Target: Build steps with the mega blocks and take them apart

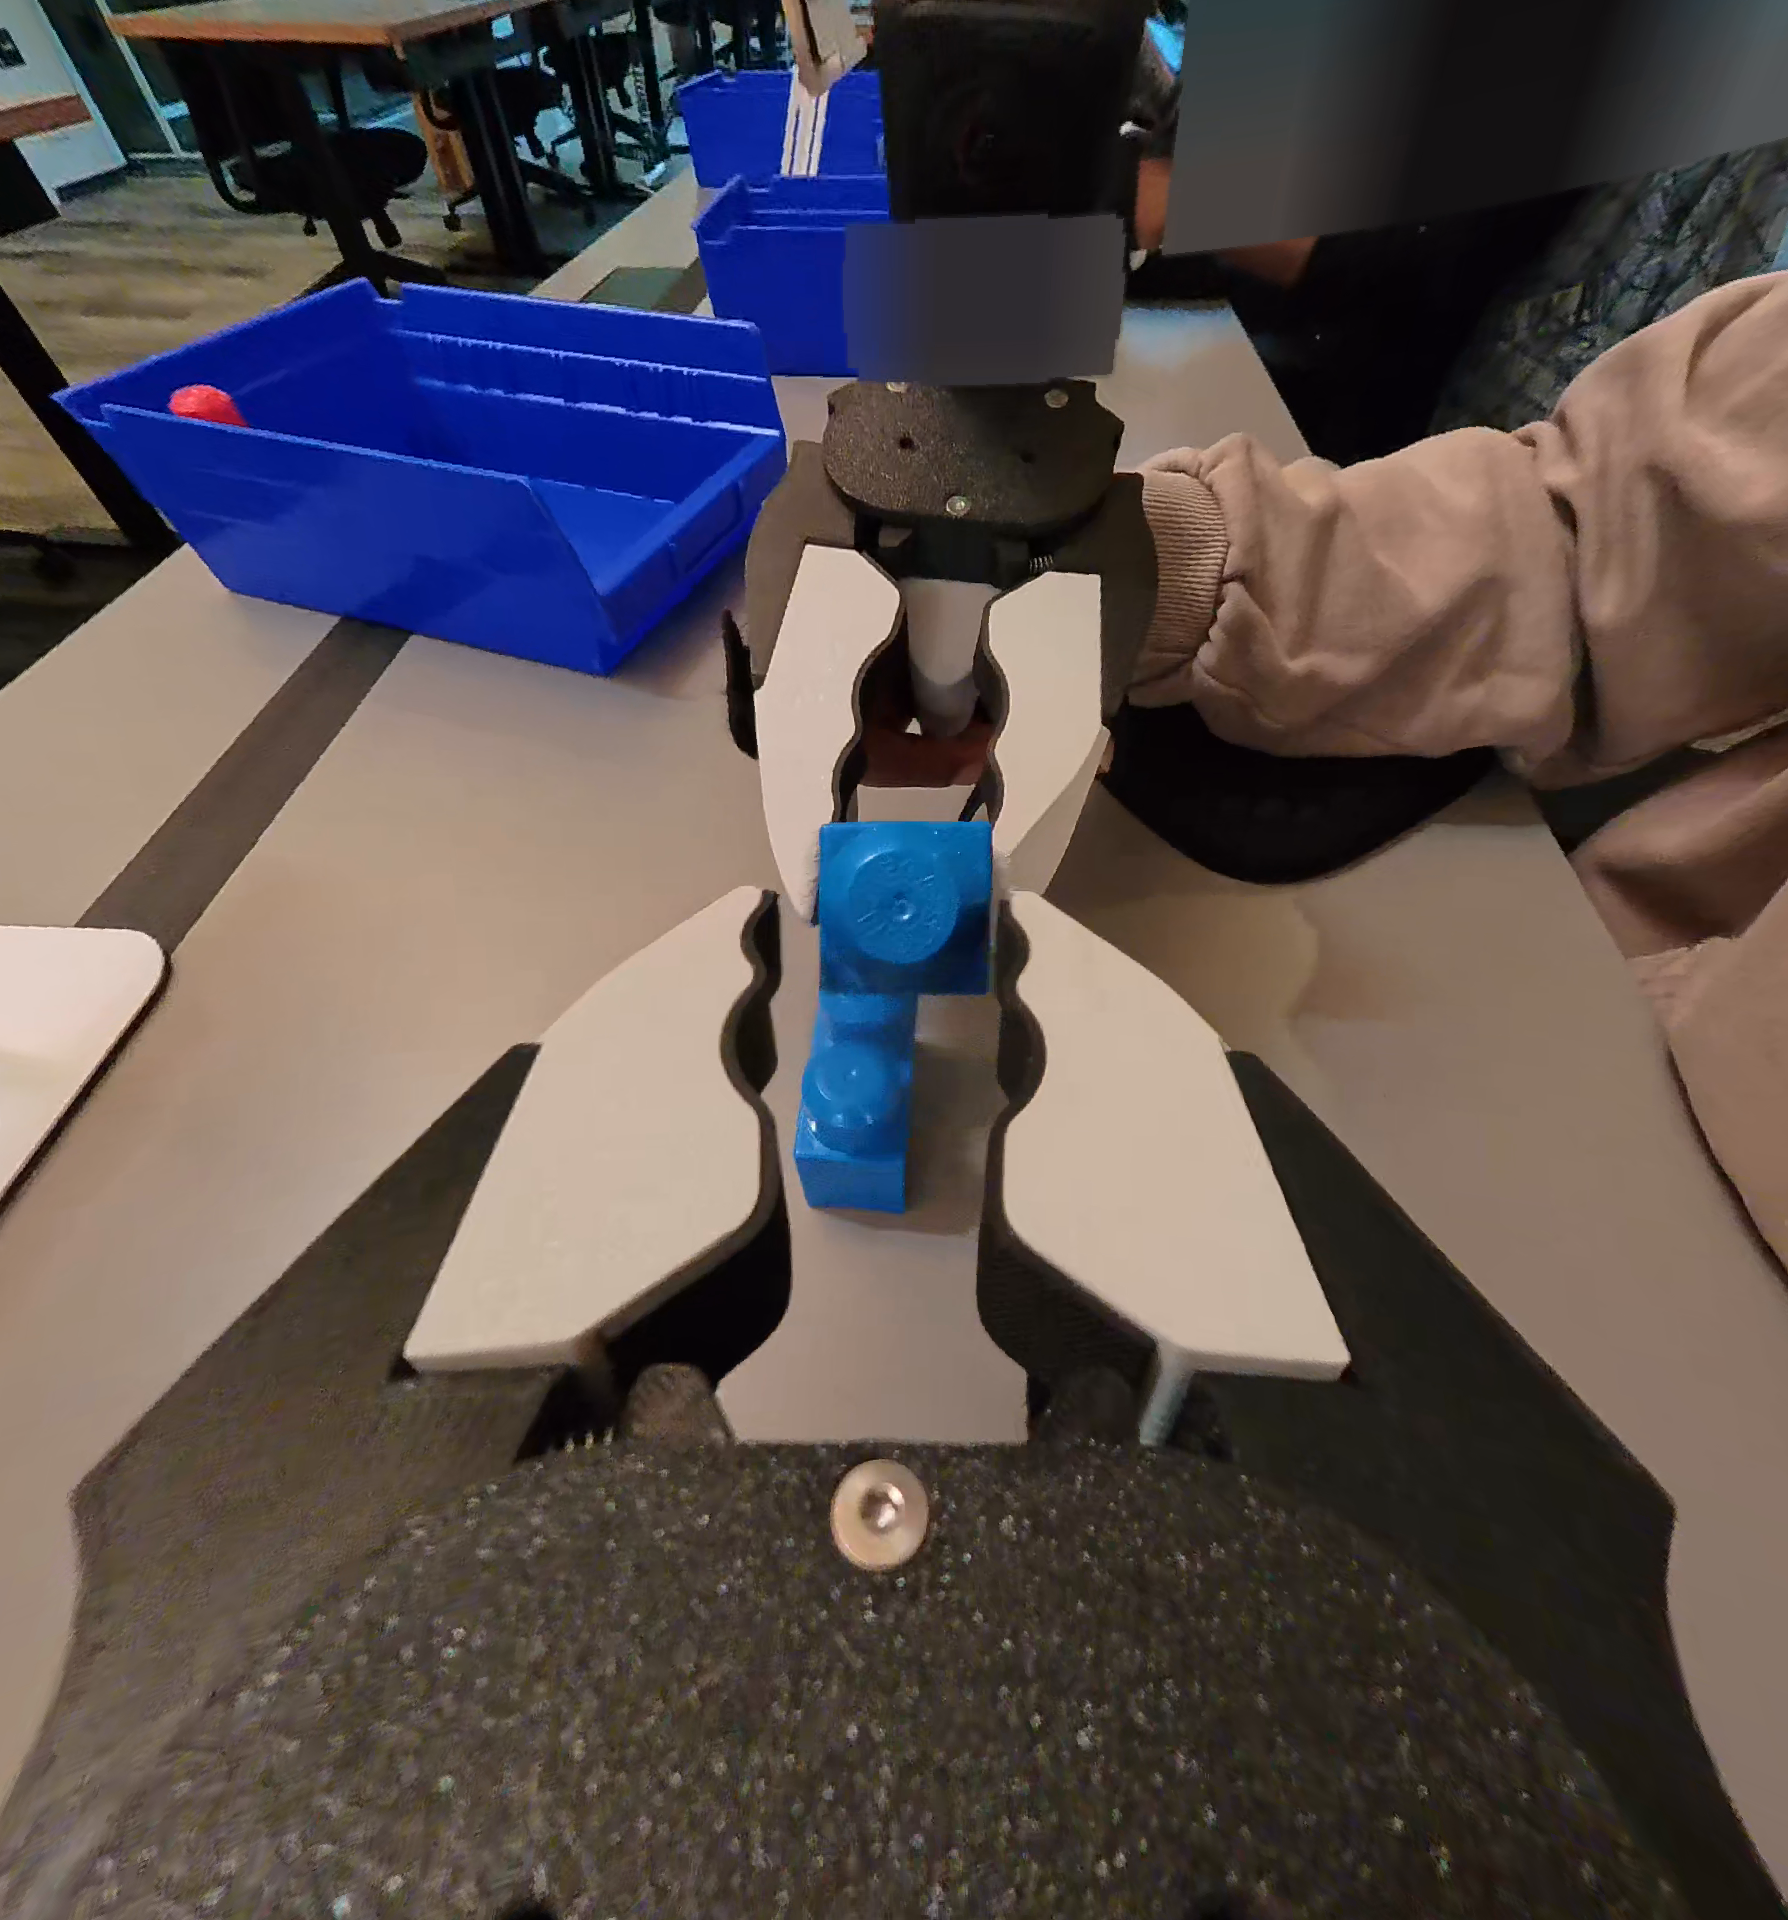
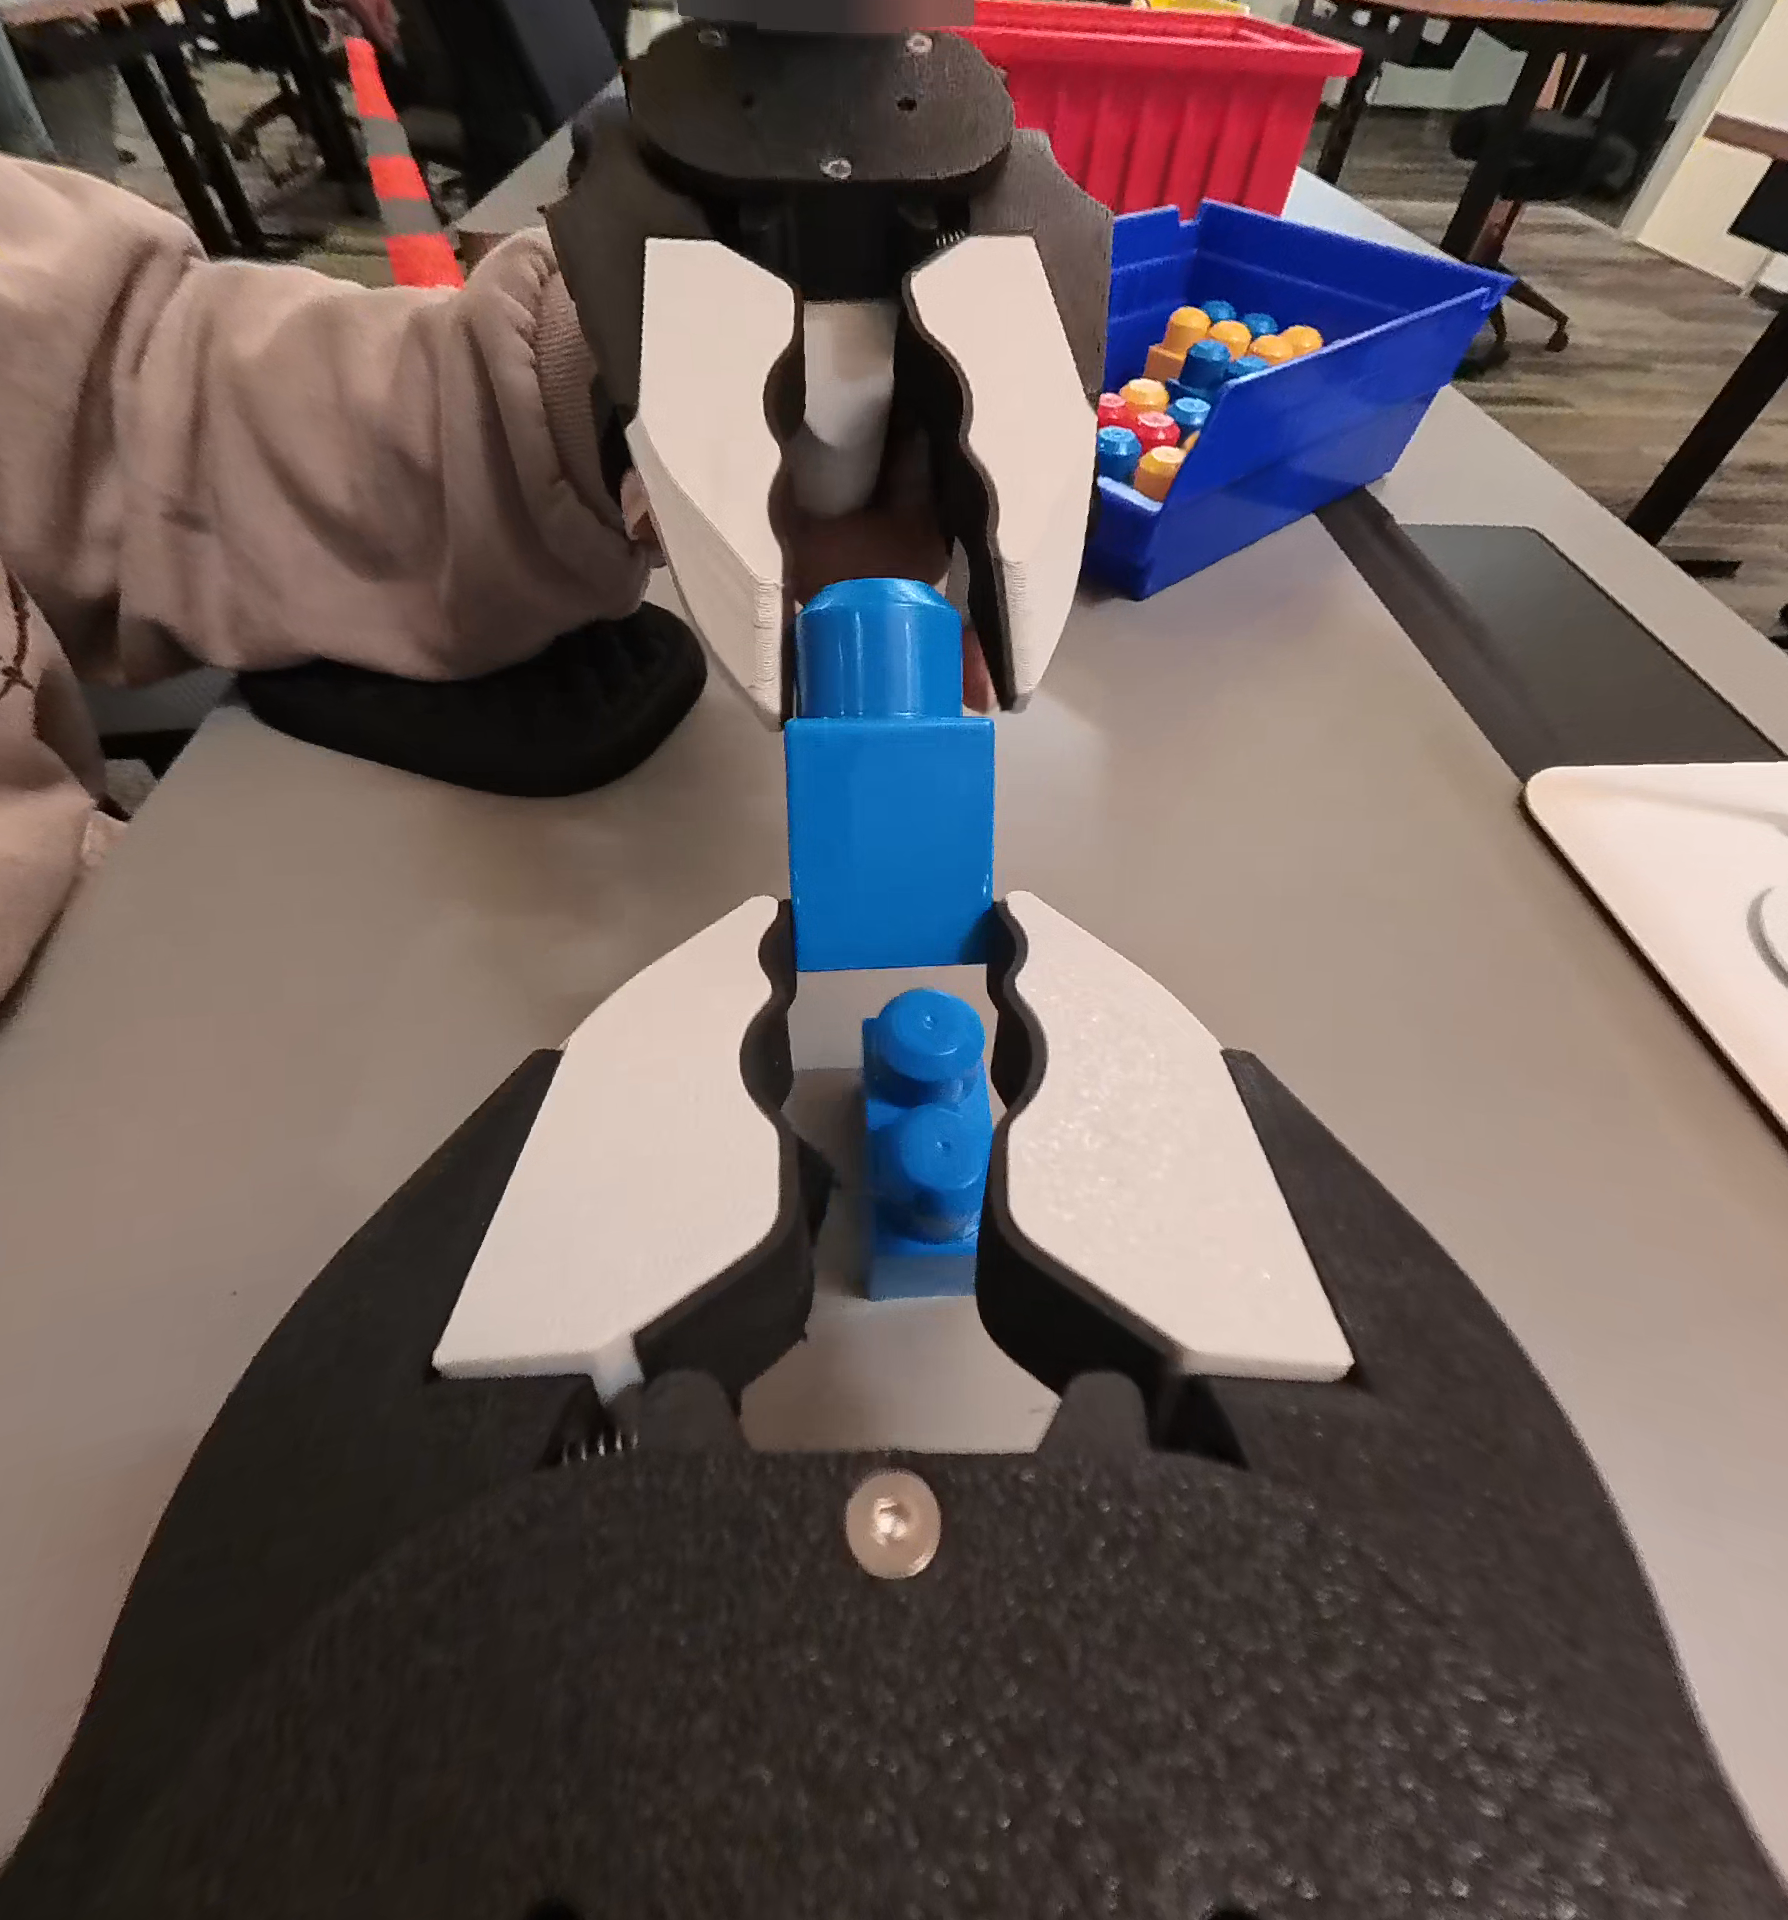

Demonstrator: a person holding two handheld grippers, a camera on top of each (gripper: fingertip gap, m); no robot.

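Observation:
A tall blue one-stud block (image 2: 888, 842) is held off the grey table, with its stud pointing at the left gripper. My right gripper (image 2: 892, 914) is shut on the block's body; it also shows in the left wrist view (image 1: 905, 878). My left gripper (image 1: 890, 904) is partly open. Its fingertips (image 2: 765, 665) flank the stud with a small gap on each side. A blue two-stud block (image 1: 854, 1112) lies on the table below the held block. In the right wrist view this two-stud block (image 2: 921, 1143) sits low between my right fingers.
A blue bin (image 1: 422, 488) with one red block (image 1: 206, 403) stands beyond the left gripper's left side. Another blue bin (image 2: 1316, 436) holds several coloured blocks, with a red bin (image 2: 1160, 94) behind it. A white board (image 2: 1700, 935) lies at the table edge. A person's sleeve (image 1: 1441, 582) rests on a black pad (image 1: 1285, 810). The grippers are tip to tip, or close to it.

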